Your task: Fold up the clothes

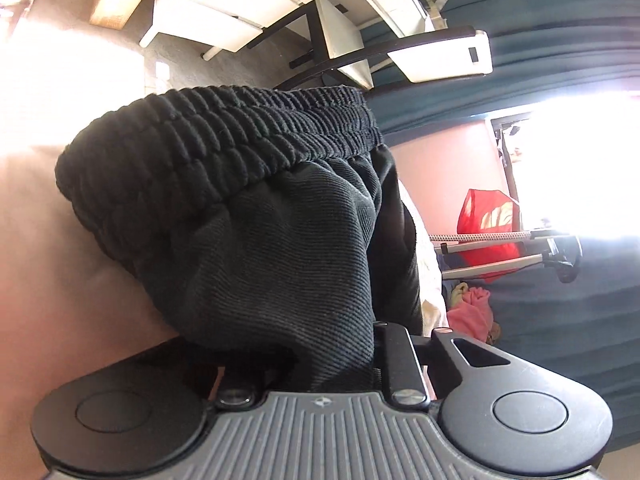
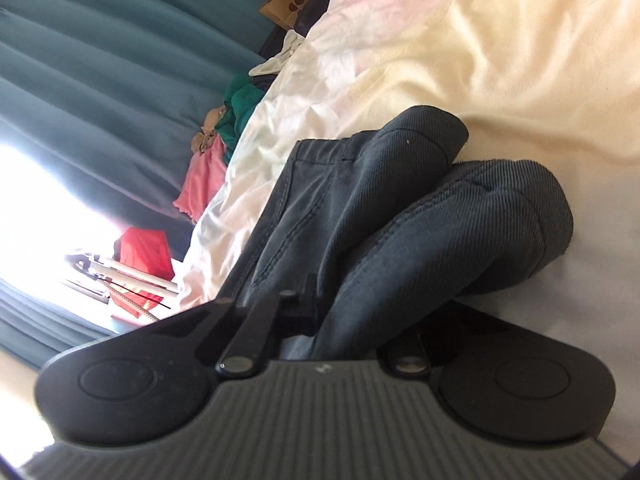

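We are gripping the dark trousers (image 1: 256, 216) with both grippers — the left gripper (image 1: 320, 360) is clamping a bunch of fabric just below the ribbed elastic waistband (image 1: 224, 136), and the right gripper (image 2: 320, 320) is pinching folds of the same cloth at a stitched hem. The trousers are lying on the pale bedsheet (image 2: 500, 60), bunched up from it. Beyond the trousers, past the sheet's edge, pink and green clothes (image 2: 208, 176) are piling up beside a red bag (image 2: 144, 252) — teal curtains (image 2: 100, 80) behind them.
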The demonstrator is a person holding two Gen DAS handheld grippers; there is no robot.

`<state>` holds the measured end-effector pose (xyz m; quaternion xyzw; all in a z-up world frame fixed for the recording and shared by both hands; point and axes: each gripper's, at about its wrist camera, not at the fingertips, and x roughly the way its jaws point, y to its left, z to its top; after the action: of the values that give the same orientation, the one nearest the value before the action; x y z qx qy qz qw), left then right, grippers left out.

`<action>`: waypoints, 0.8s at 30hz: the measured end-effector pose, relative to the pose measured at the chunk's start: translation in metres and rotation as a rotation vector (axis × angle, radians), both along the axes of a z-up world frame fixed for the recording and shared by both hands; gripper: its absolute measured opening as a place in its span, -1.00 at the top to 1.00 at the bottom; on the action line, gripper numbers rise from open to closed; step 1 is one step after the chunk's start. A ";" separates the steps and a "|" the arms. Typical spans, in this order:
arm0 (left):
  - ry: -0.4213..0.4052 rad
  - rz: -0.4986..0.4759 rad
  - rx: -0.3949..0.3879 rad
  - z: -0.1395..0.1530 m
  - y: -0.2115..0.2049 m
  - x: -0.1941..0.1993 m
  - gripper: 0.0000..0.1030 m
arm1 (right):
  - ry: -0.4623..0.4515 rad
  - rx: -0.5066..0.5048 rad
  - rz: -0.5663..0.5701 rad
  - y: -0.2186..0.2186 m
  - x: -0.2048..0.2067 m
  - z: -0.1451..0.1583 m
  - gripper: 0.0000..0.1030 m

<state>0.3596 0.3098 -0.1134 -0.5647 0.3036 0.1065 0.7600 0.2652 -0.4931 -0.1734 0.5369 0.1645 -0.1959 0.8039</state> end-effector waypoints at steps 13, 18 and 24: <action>0.029 -0.086 0.029 0.076 0.026 -0.067 0.69 | 0.021 0.028 0.025 0.004 -0.082 0.041 0.79; 0.040 -0.127 0.013 0.104 0.041 -0.192 0.70 | 0.066 0.011 0.089 0.007 -0.129 0.044 0.79; 0.058 -0.177 0.063 0.118 0.053 -0.293 0.70 | 0.098 0.069 0.130 0.007 -0.173 0.039 0.78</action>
<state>0.0668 0.3627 0.0049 -0.5080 0.3709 0.0648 0.7747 0.0921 -0.4864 -0.1341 0.5421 0.2445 -0.1636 0.7871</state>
